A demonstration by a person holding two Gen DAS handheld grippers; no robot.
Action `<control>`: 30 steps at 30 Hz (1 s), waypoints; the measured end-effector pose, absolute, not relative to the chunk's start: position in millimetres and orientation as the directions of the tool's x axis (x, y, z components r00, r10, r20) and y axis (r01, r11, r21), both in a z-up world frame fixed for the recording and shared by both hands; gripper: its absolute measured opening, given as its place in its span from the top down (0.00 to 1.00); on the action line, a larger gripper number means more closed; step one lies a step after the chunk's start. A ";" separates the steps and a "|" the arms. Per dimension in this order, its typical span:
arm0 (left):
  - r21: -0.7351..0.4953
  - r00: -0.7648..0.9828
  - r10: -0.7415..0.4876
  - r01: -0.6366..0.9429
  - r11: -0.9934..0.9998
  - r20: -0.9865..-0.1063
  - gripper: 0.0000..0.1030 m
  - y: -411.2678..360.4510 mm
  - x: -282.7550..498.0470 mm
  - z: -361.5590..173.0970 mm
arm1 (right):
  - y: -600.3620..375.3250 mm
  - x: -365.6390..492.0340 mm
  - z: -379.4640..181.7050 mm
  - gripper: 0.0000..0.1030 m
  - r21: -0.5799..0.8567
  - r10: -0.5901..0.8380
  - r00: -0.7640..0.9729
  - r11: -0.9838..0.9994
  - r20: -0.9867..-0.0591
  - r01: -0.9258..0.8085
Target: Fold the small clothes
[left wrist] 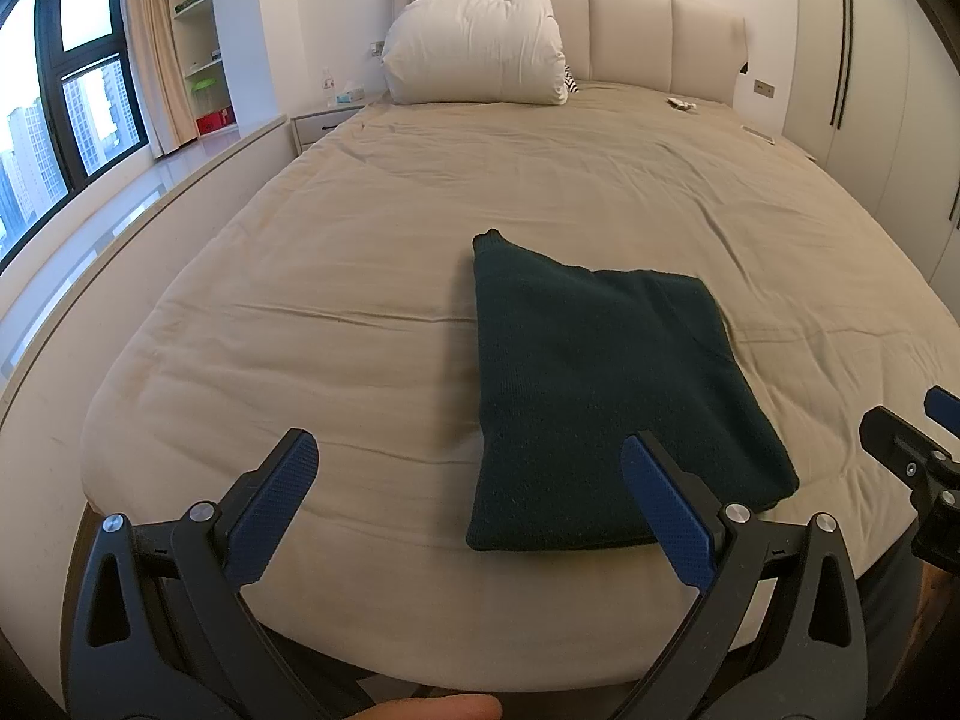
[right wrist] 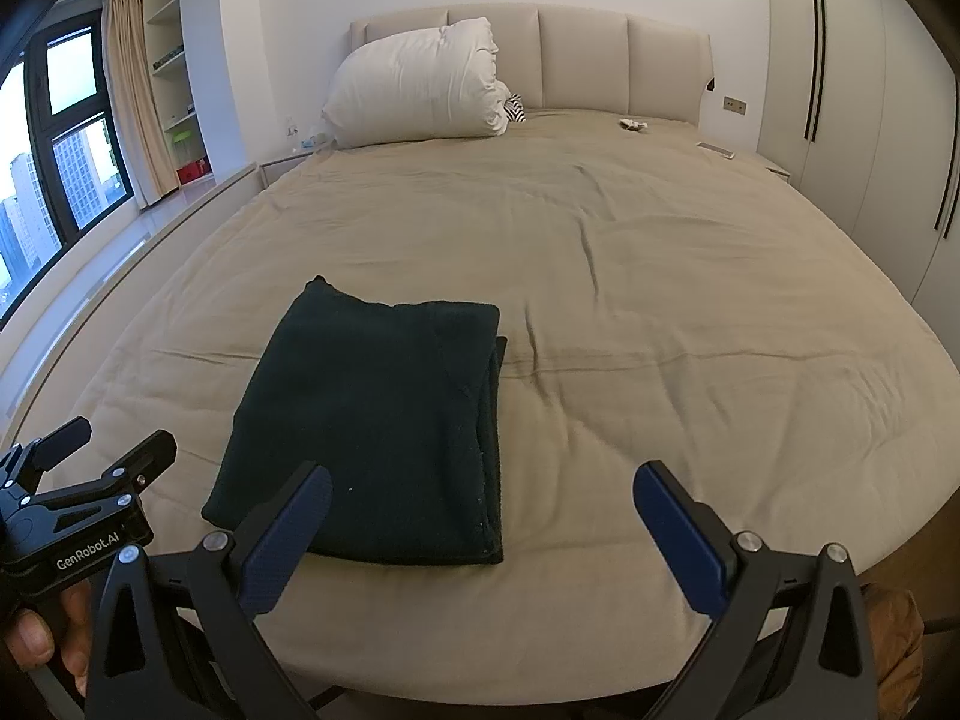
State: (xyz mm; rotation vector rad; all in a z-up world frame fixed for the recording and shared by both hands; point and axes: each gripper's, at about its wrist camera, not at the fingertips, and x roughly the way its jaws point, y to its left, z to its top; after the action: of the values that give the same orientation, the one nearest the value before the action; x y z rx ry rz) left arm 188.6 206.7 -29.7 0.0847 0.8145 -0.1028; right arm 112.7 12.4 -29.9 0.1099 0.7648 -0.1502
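Observation:
A dark green knit garment (left wrist: 594, 396) lies folded into a flat rectangle near the foot of the bed; it also shows in the right wrist view (right wrist: 372, 426). My left gripper (left wrist: 474, 468) is open and empty, held above the bed's near edge, its right finger over the garment's near edge. My right gripper (right wrist: 486, 492) is open and empty, its left finger over the garment's near left corner. The left gripper also shows at the left of the right wrist view (right wrist: 102, 438), and the right gripper at the right edge of the left wrist view (left wrist: 912, 426).
The beige bed sheet (left wrist: 336, 300) spreads wide around the garment. A white pillow (left wrist: 474, 48) leans on the headboard. A phone (right wrist: 717, 150) and a small object (right wrist: 633, 125) lie at the far right. A window ledge (left wrist: 90, 222) runs along the left, wardrobes (right wrist: 870, 120) on the right.

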 end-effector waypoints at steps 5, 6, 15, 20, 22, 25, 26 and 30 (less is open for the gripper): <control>0.036 0.681 -0.059 0.125 0.992 -0.729 0.00 206.3 188.5 -30.0 | 12.2 112.5 -29.6 0.00 0.045 -0.094 0.711 0.984 -0.697 0.175; 0.036 0.682 -0.059 0.124 0.992 -0.729 0.00 206.2 188.4 -29.9 | 12.5 111.9 -29.6 0.00 0.045 -0.094 0.711 0.984 -0.697 0.175; 0.035 0.682 -0.060 0.125 0.991 -0.729 0.00 206.5 188.8 -30.6 | 11.8 111.9 -29.1 0.00 0.045 -0.094 0.712 0.984 -0.696 0.174; 0.034 0.682 -0.060 0.124 0.992 -0.729 0.00 205.9 188.4 -30.5 | 10.7 112.6 -28.7 0.00 0.046 -0.093 0.712 0.984 -0.696 0.174; 0.035 0.682 -0.059 0.123 0.992 -0.729 0.00 205.9 188.6 -30.8 | 10.5 112.8 -28.7 0.00 0.046 -0.092 0.711 0.984 -0.697 0.173; 0.034 0.681 -0.060 0.124 0.992 -0.730 0.00 206.0 188.7 -30.8 | 10.2 112.9 -28.5 0.00 0.047 -0.092 0.711 0.984 -0.697 0.173; 0.035 0.682 -0.060 0.124 0.992 -0.729 0.00 205.9 188.5 -30.6 | 10.0 113.0 -28.4 0.00 0.048 -0.091 0.711 0.984 -0.697 0.173; 0.034 0.681 -0.060 0.124 0.992 -0.729 0.00 206.0 188.5 -30.6 | 10.5 112.5 -28.4 0.00 0.049 -0.091 0.710 0.984 -0.698 0.174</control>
State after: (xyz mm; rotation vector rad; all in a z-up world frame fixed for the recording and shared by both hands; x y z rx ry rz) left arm 188.5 206.0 -30.6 0.0831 0.8147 -0.1032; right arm 112.5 10.5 -28.4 0.1140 0.7674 -0.1471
